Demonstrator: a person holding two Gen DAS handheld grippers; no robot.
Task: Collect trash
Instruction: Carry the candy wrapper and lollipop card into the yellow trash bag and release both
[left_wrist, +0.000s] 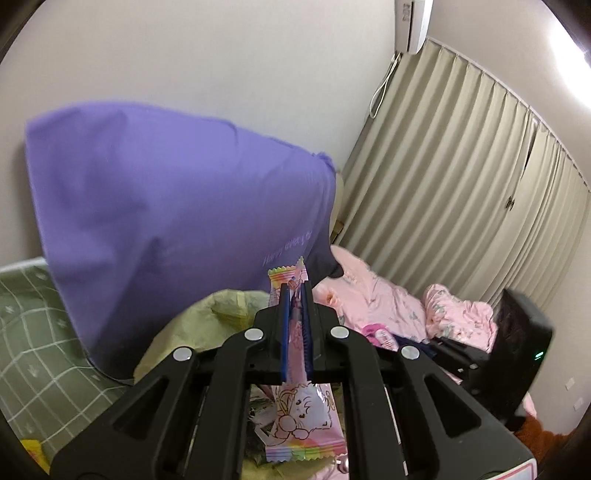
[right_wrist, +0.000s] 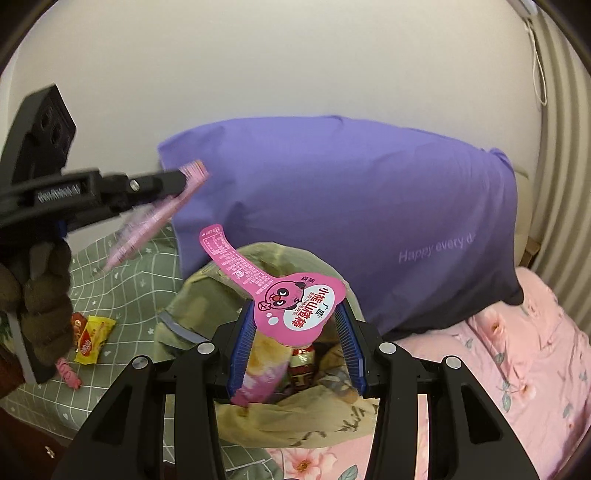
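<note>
The left claw (left_wrist: 295, 325) was clamped tight on a pink cartoon wrapper (left_wrist: 295, 417), its blue pads together with the foil standing up between them at the centre of the left wrist view. In the right wrist view the same wrapper showed blurred at the upper left, hanging well clear of the bed. The right claw (right_wrist: 295, 343) stood partly apart, its pads bearing on the two edges of a stiff pink bear-shaped package (right_wrist: 295, 310), whose long tail stuck up toward the purple pillow (right_wrist: 351, 206).

Below both claws, at lower centre, lay the yellowish trash bag (right_wrist: 207, 291), its mouth open and already holding crumpled packets. Both pieces seemed to be on their way to that opening.

To do this step well, each piece should be brought squarely over the mouth before the grip is loosened, since the bag's rim was limp and folded and a light wrapper could slide off onto the pink quilt (right_wrist: 517, 350). Lowering the flat package tail-first would help it slip in. More litter remained: a yellow packet (right_wrist: 92, 338) and a small pink roll (right_wrist: 68, 373) on the green checked sheet (right_wrist: 122, 266) at lower left.
</note>
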